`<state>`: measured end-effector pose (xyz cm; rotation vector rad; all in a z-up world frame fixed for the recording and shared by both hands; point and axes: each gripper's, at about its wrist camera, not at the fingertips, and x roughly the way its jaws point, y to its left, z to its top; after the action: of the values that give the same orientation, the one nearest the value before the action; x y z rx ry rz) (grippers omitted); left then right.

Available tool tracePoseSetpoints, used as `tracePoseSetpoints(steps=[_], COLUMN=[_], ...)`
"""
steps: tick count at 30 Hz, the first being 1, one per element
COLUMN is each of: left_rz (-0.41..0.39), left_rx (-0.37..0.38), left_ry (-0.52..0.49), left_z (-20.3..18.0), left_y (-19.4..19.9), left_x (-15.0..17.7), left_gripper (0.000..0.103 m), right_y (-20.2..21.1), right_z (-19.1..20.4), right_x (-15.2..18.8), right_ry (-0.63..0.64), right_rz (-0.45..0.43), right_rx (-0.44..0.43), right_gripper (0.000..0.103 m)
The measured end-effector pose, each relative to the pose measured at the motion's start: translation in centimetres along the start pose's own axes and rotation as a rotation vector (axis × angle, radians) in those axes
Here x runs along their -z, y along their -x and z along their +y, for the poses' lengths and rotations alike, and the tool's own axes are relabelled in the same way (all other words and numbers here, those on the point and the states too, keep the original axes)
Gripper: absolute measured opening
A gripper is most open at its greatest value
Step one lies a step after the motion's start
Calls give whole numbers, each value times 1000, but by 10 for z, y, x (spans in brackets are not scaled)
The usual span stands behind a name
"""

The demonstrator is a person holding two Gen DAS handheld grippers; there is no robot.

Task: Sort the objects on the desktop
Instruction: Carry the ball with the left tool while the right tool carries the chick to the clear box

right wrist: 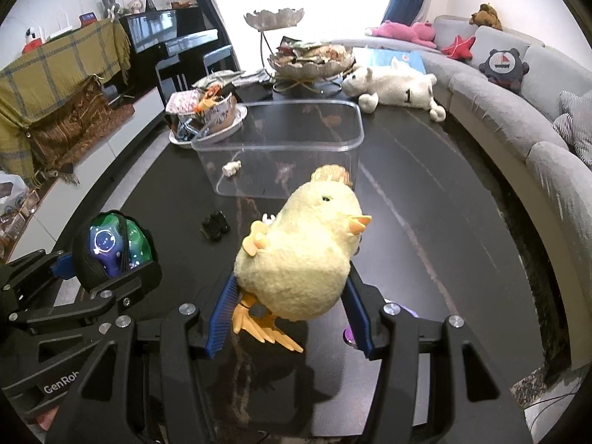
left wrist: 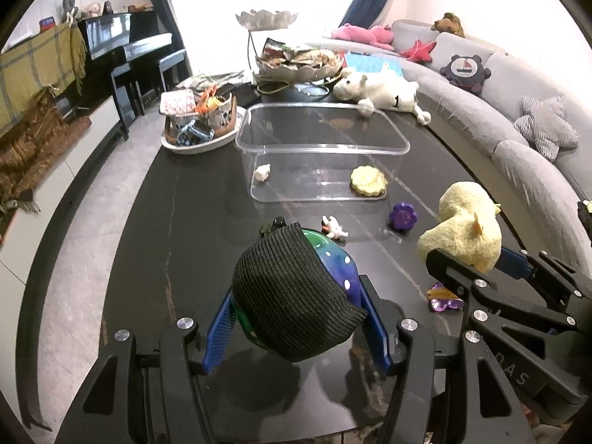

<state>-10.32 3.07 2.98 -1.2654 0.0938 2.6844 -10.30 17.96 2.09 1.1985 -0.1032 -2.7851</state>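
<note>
Dark table, fluffy yellow chick

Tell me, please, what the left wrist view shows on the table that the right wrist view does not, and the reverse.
Only the left wrist view shows the purple flower toy and the small white figurine on the dark table. Only the right wrist view shows the chick's orange feet and the ball's blue-and-green face. Both show the clear bin, the yellow plush chick in the right gripper and the netted ball in the left gripper.
</note>
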Motion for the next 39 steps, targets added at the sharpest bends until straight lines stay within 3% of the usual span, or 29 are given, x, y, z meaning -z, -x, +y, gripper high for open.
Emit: tracePoseSetpoints(steps=[17,39], left_rz=[-89,-137], left_rx=[-21,-27], left_ry=[-38,-31], left_z=[-1,5], left_y=[31,29], left_x=[-28,-58], left_gripper=[57,57], right_y=[27,23], right_z=[8,10], right_x=[-29,-61], right_ry=[9,24], right_rz=[-80,-125], right_rx=[-2,13], right_gripper=[51,51])
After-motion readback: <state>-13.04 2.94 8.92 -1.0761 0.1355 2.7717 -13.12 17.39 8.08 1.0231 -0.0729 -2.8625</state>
